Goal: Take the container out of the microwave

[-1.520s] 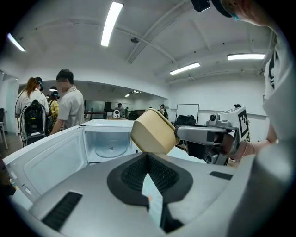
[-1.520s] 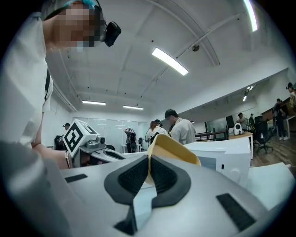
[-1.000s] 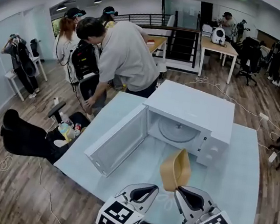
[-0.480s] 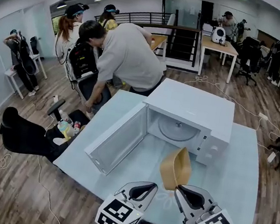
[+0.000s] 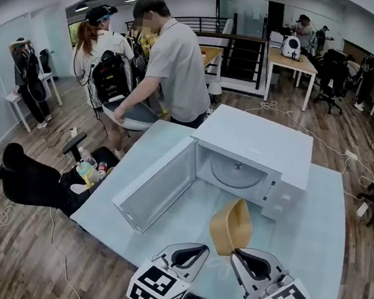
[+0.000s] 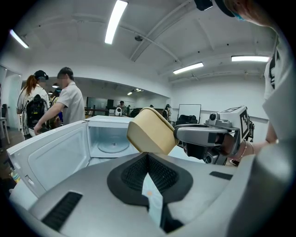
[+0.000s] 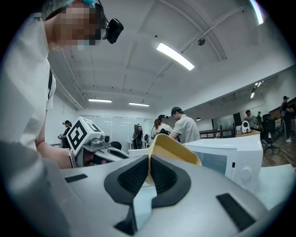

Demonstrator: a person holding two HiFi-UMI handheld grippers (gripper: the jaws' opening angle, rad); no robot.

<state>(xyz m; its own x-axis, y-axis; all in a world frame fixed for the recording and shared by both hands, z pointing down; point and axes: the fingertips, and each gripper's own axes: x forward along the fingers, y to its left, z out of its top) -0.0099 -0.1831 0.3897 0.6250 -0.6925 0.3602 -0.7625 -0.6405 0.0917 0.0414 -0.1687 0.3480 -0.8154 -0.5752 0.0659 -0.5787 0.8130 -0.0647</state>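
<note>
**Container mostly tucked behind the right jaws**

In the right gripper view, the container (image 7: 178, 147) shows only a yellow rim. The rest sits behind the right gripper (image 7: 148, 159) clamped on it. In the left gripper view it blocks the microwave (image 6: 104, 134) on its right side. In the head view, the left gripper (image 5: 206, 250) and right gripper run off the bottom edge. The microwave's dial markings are too small to read.

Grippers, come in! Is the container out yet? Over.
Right gripper shut on container rim; left gripper shut, empty. Container clear of microwave, tilted above table. Door open, path clear.
</note>
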